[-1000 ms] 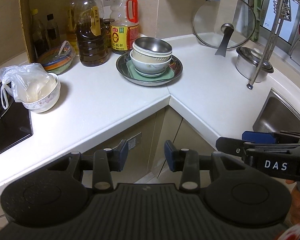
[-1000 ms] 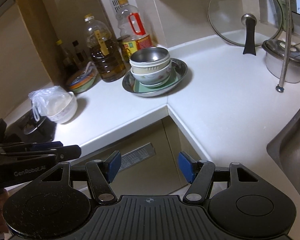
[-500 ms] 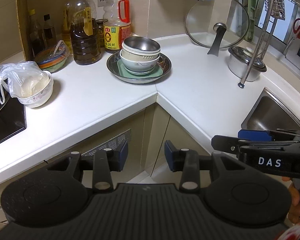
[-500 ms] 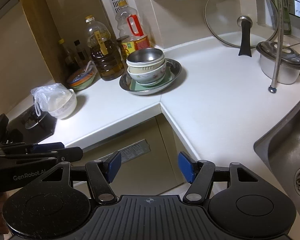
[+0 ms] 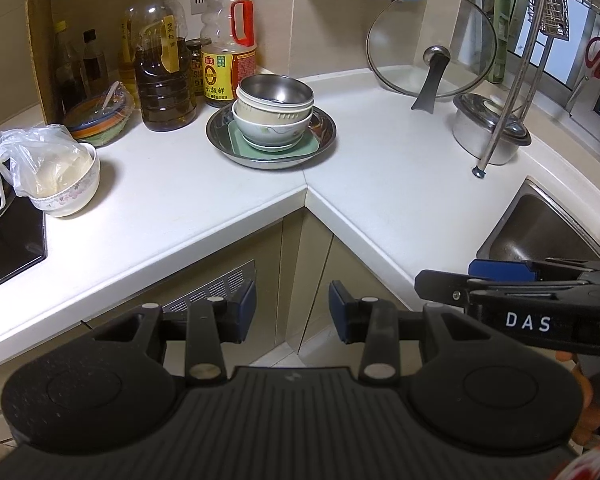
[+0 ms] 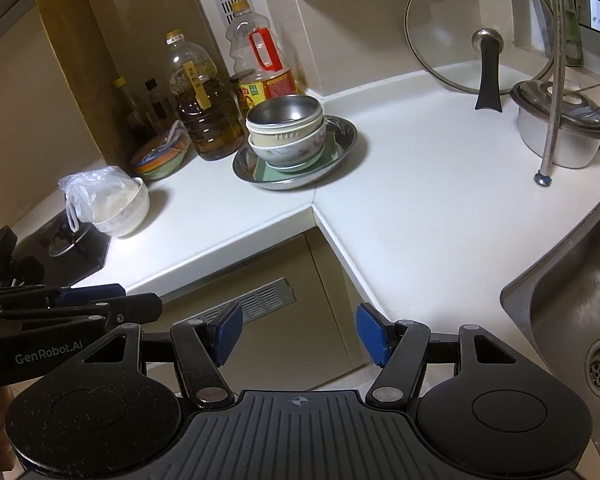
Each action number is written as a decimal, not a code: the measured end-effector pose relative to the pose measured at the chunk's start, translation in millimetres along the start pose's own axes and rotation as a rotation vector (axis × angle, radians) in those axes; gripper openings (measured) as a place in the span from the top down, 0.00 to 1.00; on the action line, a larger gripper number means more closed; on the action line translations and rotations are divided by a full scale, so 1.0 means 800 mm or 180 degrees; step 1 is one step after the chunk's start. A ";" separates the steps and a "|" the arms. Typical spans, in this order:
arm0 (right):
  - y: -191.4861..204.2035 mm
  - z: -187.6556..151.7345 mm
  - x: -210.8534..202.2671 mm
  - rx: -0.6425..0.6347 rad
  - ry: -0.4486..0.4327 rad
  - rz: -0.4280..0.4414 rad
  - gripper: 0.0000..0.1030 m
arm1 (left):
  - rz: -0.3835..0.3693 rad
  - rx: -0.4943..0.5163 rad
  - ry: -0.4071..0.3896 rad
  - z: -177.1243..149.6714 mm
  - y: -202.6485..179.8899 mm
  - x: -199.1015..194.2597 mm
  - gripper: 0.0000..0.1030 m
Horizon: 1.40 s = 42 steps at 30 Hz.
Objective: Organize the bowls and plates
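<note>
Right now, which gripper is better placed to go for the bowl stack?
Slight edge to the left gripper: the bowl stack sits nearly straight ahead of it. The right gripper sees the stack off to its left. Both are open, empty, short of the counter.

Both wrist views face counter corner [image 5: 306,188] from well back; share bowl stack [image 6: 286,132].

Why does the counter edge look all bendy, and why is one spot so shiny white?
Left wrist view: the fisheye lens curves the counter edge. Right wrist view: same bending, and lamp glare whitens the counter beside the bagged bowl; the steel bowl gleams too.
</note>
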State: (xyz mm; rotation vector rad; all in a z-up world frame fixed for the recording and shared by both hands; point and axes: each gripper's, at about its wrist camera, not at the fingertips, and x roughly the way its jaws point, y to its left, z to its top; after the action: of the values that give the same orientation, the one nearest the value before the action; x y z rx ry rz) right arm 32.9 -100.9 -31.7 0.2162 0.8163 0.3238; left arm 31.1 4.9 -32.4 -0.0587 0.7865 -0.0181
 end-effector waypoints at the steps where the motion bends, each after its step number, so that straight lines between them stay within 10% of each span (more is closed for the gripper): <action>1: 0.000 0.000 0.000 -0.0001 0.0001 0.0000 0.39 | 0.0001 0.0001 -0.0001 0.000 0.000 0.000 0.64; 42: 0.001 0.011 0.008 -0.0014 -0.0002 0.0002 0.39 | -0.0014 -0.0013 -0.0001 0.012 0.003 0.009 0.64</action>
State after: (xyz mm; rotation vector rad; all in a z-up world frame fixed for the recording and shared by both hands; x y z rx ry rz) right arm 43.7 -98.3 -29.7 0.2126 0.8147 0.3262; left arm 42.7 7.7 -31.1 -0.0643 0.7861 -0.0208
